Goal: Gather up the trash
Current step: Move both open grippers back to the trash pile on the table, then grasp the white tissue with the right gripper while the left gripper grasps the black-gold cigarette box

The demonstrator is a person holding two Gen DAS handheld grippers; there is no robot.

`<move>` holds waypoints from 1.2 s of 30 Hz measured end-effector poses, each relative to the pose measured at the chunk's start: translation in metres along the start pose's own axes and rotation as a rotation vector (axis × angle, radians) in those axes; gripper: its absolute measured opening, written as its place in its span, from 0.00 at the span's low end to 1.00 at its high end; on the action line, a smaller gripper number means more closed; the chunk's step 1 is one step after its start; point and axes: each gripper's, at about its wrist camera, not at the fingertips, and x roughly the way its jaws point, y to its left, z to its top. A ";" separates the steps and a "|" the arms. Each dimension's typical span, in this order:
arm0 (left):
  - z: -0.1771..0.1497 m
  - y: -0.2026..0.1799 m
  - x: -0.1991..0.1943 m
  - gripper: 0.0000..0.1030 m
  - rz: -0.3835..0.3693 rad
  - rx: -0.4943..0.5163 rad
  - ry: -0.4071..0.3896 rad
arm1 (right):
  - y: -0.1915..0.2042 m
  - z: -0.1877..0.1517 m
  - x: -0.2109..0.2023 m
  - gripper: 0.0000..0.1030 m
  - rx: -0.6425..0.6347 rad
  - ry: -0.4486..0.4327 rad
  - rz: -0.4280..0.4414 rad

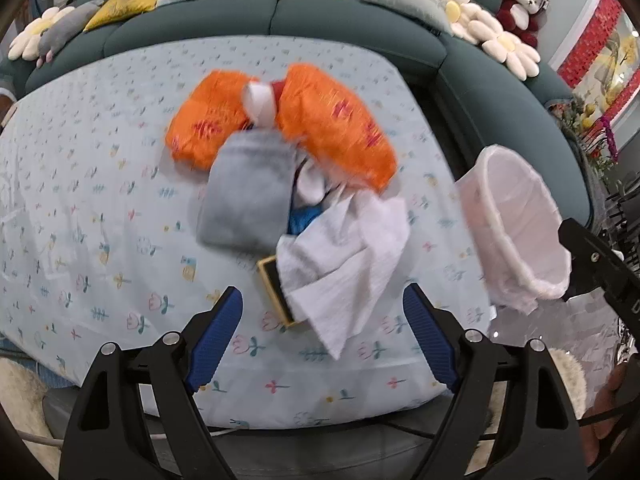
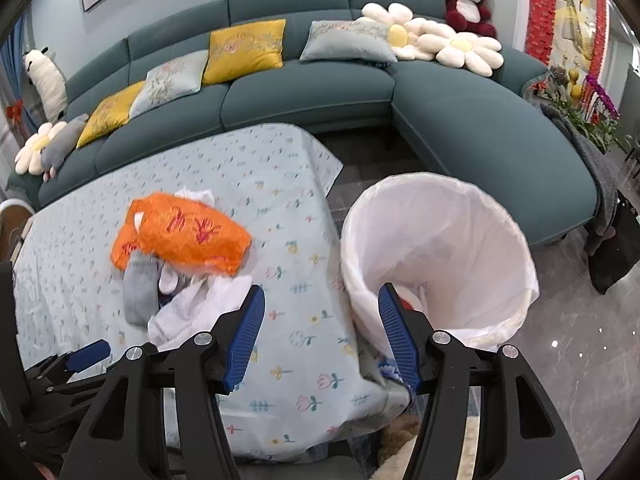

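Sofa (image 2: pixel 304 92) wrapped round the far and right sides of the table (image 1: pixel 80 200) — cushions and soft toys along the back, out of reach of the job. Table spread with a flowered cloth, wide and bare toward its left edge and near edge; plenty of room there for an approach.

Bin (image 2: pixel 440 248) lined with a white bag, off the table's right edge near the front corner, mouth tipped toward the table — judged placed so for short drops straight over the edge. Something red low inside, too hidden to name.

Trash heaped at mid-table, all touching: orange plastic bag (image 1: pixel 320 120) at the far side of the heap, grey cloth (image 1: pixel 248 200) against it, white crumpled paper (image 1: pixel 352 248) nearest the front edge, draped over a small yellow-edged box (image 1: pixel 272 284). Scrap of blue showing between cloth and paper; cannot tell what.

Left gripper (image 1: pixel 322 320) low over the near edge, pointed at the paper and box, fingers spread wide, holding nothing. Right gripper (image 2: pixel 320 328) over the table's right front corner beside the bin rim, fingers likewise apart and holding nothing.

Likely next — closing on the paper first, loosest and nearest. Risk: dragging the box along, or catching the cloth.
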 end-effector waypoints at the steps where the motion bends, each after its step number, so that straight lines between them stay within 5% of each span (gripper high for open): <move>1: -0.002 0.003 0.004 0.76 0.001 -0.003 0.011 | 0.003 -0.002 0.002 0.56 -0.005 0.008 0.002; 17: 0.000 0.057 0.007 0.76 0.029 -0.123 0.015 | 0.060 -0.023 0.047 0.56 -0.075 0.127 0.104; 28: 0.002 0.068 0.013 0.76 0.046 -0.111 0.022 | 0.093 -0.033 0.088 0.55 -0.075 0.216 0.189; 31: 0.002 0.068 0.016 0.76 0.045 -0.105 0.027 | 0.095 -0.037 0.098 0.38 -0.075 0.246 0.206; 33: 0.003 0.066 0.017 0.76 0.047 -0.089 0.027 | 0.093 -0.039 0.101 0.16 -0.082 0.260 0.209; 36: 0.004 0.061 0.020 0.76 0.040 -0.068 0.030 | 0.084 -0.039 0.099 0.03 -0.071 0.249 0.198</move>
